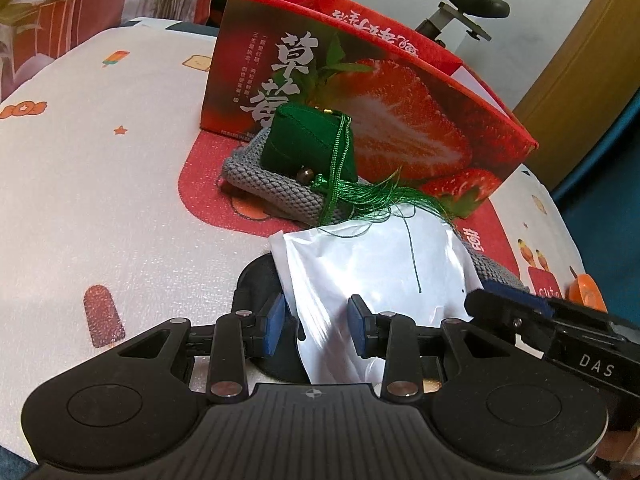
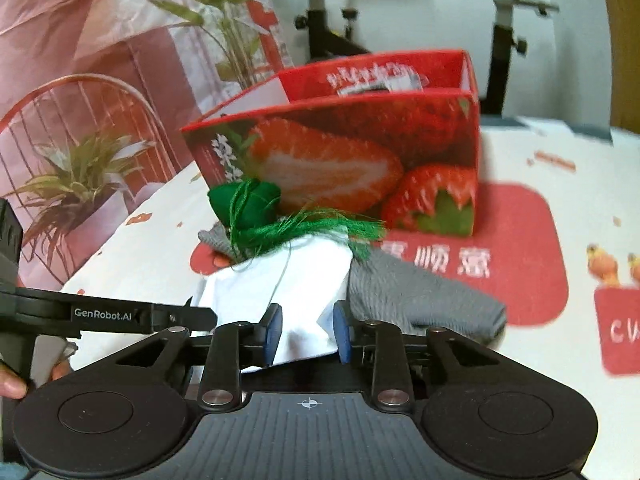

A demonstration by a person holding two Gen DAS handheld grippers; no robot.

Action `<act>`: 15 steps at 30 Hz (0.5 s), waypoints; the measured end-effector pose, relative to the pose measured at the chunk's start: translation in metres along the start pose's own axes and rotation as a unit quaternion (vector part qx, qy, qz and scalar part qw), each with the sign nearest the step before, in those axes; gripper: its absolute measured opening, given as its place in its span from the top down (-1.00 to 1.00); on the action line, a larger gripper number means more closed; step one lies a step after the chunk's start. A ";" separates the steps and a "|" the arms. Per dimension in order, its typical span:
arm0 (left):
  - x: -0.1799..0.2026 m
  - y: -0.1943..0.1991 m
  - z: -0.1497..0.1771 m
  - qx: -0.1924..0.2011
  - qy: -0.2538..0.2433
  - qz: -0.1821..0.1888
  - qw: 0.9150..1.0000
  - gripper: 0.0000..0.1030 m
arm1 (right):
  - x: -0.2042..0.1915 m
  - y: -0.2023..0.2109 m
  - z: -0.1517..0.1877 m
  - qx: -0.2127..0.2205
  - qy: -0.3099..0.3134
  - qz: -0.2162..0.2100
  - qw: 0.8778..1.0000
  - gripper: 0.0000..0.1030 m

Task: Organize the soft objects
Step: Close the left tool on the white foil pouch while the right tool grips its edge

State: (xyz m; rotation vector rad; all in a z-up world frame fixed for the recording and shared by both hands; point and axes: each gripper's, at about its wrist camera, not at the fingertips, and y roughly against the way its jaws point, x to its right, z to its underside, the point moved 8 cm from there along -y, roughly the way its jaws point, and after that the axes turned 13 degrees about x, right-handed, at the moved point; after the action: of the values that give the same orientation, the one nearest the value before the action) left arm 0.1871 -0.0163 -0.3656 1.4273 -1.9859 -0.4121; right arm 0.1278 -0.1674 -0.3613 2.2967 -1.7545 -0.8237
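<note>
White plastic pouch (image 1: 372,276) lies between left gripper (image 1: 316,324) pads, both pressing it, long axis running away from jaws toward strawberry box (image 1: 360,92). Right gripper (image 2: 306,334) straddles same pouch; grip unclear. Green tasselled sachet (image 1: 308,144) beyond, on grey knit cloth (image 1: 272,192).

White plastic bag (image 2: 280,292) lies between the right gripper's (image 2: 307,334) fingers, green tasselled pouch (image 2: 244,204) behind.

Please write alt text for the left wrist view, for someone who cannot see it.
The left gripper straddles a white plastic bag on a patterned tablecloth. Beyond lie a green tasselled pouch on grey knitted fabric and a red strawberry box.
</note>
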 end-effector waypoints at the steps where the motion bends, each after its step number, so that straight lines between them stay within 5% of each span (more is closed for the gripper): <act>1: 0.000 0.000 0.000 0.000 0.000 0.000 1.000 0.28 | 0.002 0.000 0.001 -0.004 -0.010 -0.001 1.000 0.44; 8: -0.001 0.000 0.001 0.000 0.005 0.001 1.000 0.28 | 0.025 -0.007 0.018 -0.035 -0.100 0.007 0.994 0.43; 15: -0.001 0.000 0.001 -0.001 0.005 0.001 1.000 0.28 | 0.037 -0.008 0.011 0.002 -0.151 0.004 0.989 0.47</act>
State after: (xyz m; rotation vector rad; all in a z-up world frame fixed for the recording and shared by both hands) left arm 0.1870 -0.0157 -0.3663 1.4232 -1.9786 -0.4049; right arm 0.1357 -0.1967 -0.3864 2.2614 -1.8785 -1.2224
